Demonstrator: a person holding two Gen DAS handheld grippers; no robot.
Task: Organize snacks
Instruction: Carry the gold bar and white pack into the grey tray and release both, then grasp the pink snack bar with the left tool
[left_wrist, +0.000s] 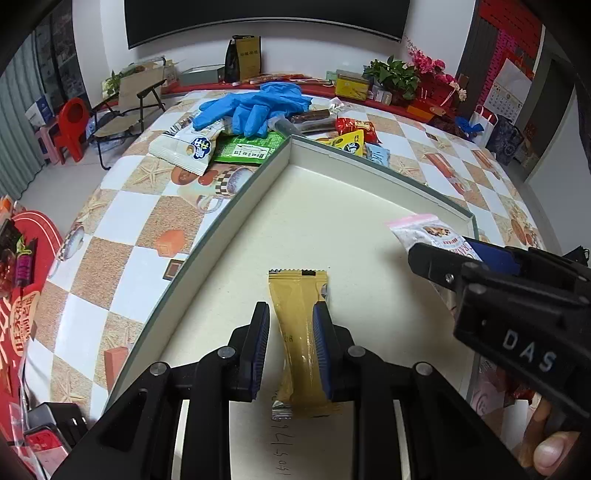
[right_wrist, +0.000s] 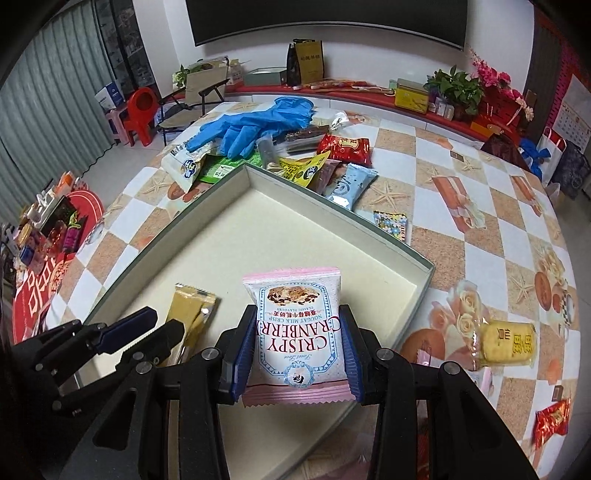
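A shallow cream box (left_wrist: 258, 184) (right_wrist: 207, 206) lies on the checkered table. A yellow snack bar (left_wrist: 301, 332) (right_wrist: 190, 310) lies on the box floor between the fingers of my left gripper (left_wrist: 291, 321); the left pad stands off it, so the gripper is open around it. My right gripper (right_wrist: 298, 328) is shut on a pink Crispy Cranberry packet (right_wrist: 295, 325) (left_wrist: 428, 232), held over the box's near right part. The right gripper shows at the right in the left wrist view (left_wrist: 480, 273).
Beyond the box's far corner lie blue gloves (left_wrist: 255, 105) (right_wrist: 255, 122) and a pile of snack packets (right_wrist: 332, 162). A yellow biscuit pack (right_wrist: 506, 345) and a red packet (right_wrist: 552, 421) lie right of the box. A chair (left_wrist: 129, 107) stands beyond the table.
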